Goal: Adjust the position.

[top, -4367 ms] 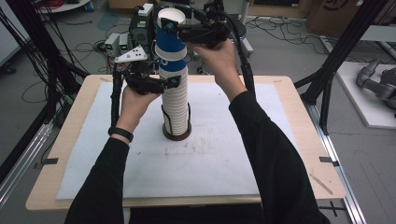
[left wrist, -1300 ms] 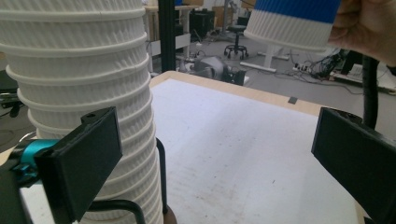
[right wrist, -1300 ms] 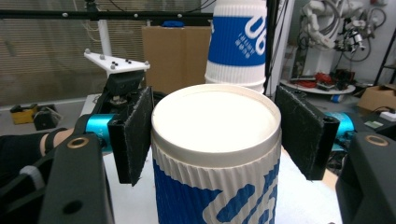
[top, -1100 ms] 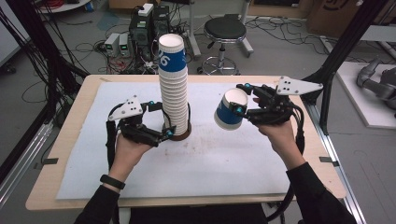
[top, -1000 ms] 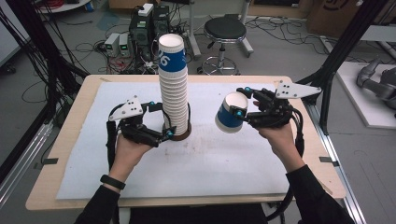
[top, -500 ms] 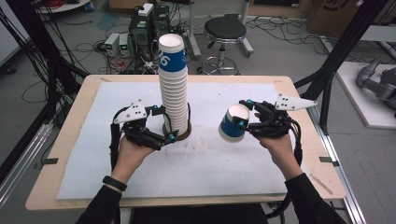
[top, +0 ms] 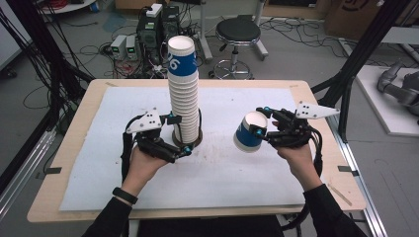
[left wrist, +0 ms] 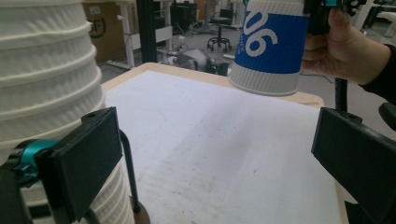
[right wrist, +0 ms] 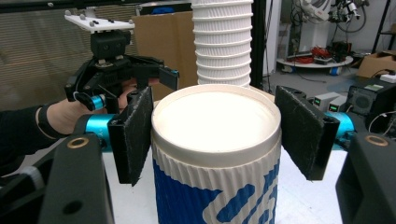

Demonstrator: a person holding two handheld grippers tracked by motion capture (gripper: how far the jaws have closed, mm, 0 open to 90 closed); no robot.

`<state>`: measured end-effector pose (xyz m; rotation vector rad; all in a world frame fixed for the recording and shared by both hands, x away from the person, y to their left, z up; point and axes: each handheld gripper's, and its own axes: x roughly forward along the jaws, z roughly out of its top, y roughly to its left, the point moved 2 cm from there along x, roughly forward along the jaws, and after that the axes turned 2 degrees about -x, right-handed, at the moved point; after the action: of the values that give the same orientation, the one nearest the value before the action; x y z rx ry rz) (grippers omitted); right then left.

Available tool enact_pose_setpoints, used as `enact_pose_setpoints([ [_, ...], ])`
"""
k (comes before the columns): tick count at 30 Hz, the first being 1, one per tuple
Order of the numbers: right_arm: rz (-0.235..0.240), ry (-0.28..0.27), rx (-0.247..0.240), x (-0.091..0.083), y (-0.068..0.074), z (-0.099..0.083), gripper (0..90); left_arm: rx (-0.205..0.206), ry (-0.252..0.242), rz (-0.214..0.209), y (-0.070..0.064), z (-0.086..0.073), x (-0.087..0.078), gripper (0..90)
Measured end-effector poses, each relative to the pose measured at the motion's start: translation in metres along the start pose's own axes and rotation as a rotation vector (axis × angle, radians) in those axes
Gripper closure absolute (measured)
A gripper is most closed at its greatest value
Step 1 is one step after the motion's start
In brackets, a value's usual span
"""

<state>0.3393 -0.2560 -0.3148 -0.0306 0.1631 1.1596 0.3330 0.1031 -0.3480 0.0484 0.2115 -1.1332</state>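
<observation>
**Single cup held clear of the stack**

The paper cup (top: 248, 133) was a ribbed, tapering cylinder with a white rolled rim, a blue band round its middle carrying white numerals, and a white ribbed foot. It hung in the air above the right part of the table, tilted with its mouth up and toward the far side, well apart from the stack. The right gripper (top: 260, 129) had it between 2 black foam-faced jaws; in the right gripper view the cup (right wrist: 217, 158) filled the gap between the pads (right wrist: 134, 135), the left pad against the rim, the right one at or just off the wall, and its inside was plain matt white. In the left gripper view the same cup (left wrist: 270, 46) showed its blue band and the numerals 06, with the person's right hand (left wrist: 345, 46) just behind it.

The stack of cups (top: 183, 94) stood upright at the middle of the table on a dark round base (top: 187, 140), many white ribbed rims nested one over another, the topmost cup again blue-banded. The left gripper (top: 178, 138) sat at the foot of the stack on its near-left side, its jaws wide apart and closed on nothing; in its own view one jaw lay just beside the ribbed stack wall (left wrist: 46, 93), whether touching I could not tell.

Under everything lay a white, slightly scuffed sheet (top: 222, 177) on a pale wooden table (top: 321, 113).
</observation>
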Motion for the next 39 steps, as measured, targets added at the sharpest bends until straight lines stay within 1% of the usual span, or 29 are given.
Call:
enact_pose_setpoints([
  [4, 0.005, 0.001, -0.004, 0.000, 0.001, 0.000, 31.6, -0.009, 0.003, -0.017, -0.003, 0.000, 0.004, 1.8],
  [6, 0.013, 0.001, -0.004, 0.001, 0.002, 0.000, 31.6, -0.010, 0.002, -0.030, -0.004, 0.000, 0.005, 1.7],
  [7, 0.017, -0.002, -0.010, 0.002, 0.002, 0.000, 31.6, -0.010, 0.002, -0.030, -0.004, 0.000, 0.005, 1.8],
  [10, 0.037, -0.002, -0.005, 0.003, 0.003, 0.000, 31.6, -0.018, 0.007, -0.051, -0.007, 0.000, 0.009, 1.8],
  [11, 0.037, -0.002, -0.005, 0.003, 0.003, 0.000, 31.6, -0.018, 0.007, -0.051, -0.007, 0.000, 0.009, 1.7],
  [12, 0.047, 0.001, -0.006, 0.005, 0.005, 0.000, 31.6, -0.016, 0.013, -0.065, -0.008, 0.000, 0.011, 1.8],
  [14, 0.060, 0.004, -0.001, 0.005, 0.006, 0.000, 31.6, -0.022, 0.022, -0.080, -0.011, 0.000, 0.016, 1.7],
  [19, 0.078, 0.015, -0.008, 0.007, 0.009, -0.001, 31.6, -0.010, 0.029, -0.112, -0.017, 0.000, 0.027, 1.8],
  [25, 0.100, 0.021, -0.008, 0.011, 0.012, -0.001, 31.6, -0.003, 0.028, -0.136, -0.024, 0.001, 0.039, 1.8],
  [27, 0.105, 0.025, -0.011, 0.013, 0.013, -0.001, 31.6, 0.001, 0.035, -0.140, -0.025, 0.001, 0.041, 1.7],
  [28, 0.111, 0.024, -0.010, 0.013, 0.014, -0.001, 31.6, 0.001, 0.037, -0.152, -0.027, 0.000, 0.045, 1.8],
  [31, 0.116, 0.026, -0.008, 0.014, 0.015, -0.002, 31.6, 0.002, 0.041, -0.159, -0.029, 0.000, 0.048, 1.7],
  [32, 0.129, 0.024, -0.006, 0.016, 0.016, -0.002, 31.6, 0.003, 0.045, -0.164, -0.030, -0.001, 0.051, 1.8],
  [33, 0.132, 0.024, -0.008, 0.017, 0.017, -0.002, 31.6, 0.005, 0.050, -0.166, -0.031, -0.001, 0.053, 1.8],
  [34, 0.138, 0.026, -0.008, 0.018, 0.018, -0.002, 31.6, 0.005, 0.055, -0.177, -0.034, -0.002, 0.057, 1.7],
  [39, 0.152, 0.034, -0.013, 0.021, 0.021, -0.002, 31.6, 0.010, 0.070, -0.191, -0.038, -0.004, 0.065, 1.7],
])
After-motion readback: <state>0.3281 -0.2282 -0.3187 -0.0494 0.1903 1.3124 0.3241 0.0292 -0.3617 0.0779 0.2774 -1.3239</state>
